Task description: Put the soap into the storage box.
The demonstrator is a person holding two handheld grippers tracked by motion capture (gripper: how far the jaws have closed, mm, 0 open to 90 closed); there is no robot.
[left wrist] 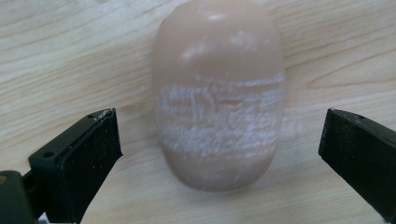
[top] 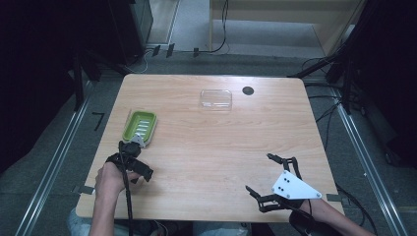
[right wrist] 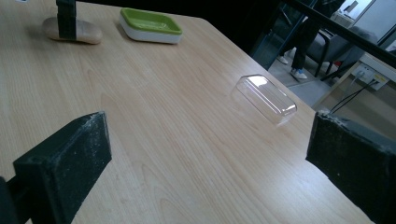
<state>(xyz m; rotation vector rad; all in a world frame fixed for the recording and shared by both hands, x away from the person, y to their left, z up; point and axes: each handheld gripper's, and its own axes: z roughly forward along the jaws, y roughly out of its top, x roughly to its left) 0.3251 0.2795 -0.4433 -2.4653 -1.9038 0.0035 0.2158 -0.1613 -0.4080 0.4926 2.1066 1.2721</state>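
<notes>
**Soap between open left jaws**

High view: the left gripper [top: 134, 147] sits just short of the green dish [top: 140, 127]; the right gripper [top: 268, 173] is spread wide.

Left gripper view: the soap [left wrist: 219, 93] lies between parted jaws, untouched.

Right gripper view: beyond the open jaws lies a clear lid [right wrist: 265, 98].

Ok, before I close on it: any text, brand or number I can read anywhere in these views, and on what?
No text can be read in these views.
Soap bar: a whitish scuffed band with faint embossed marks, too worn and blurred to read.
Green soap dish: no label visible.
Clear lid: no markings visible.
White plate on the right gripper: small dark dots, no lettering.
Left gripper: bare black jaws.
</notes>
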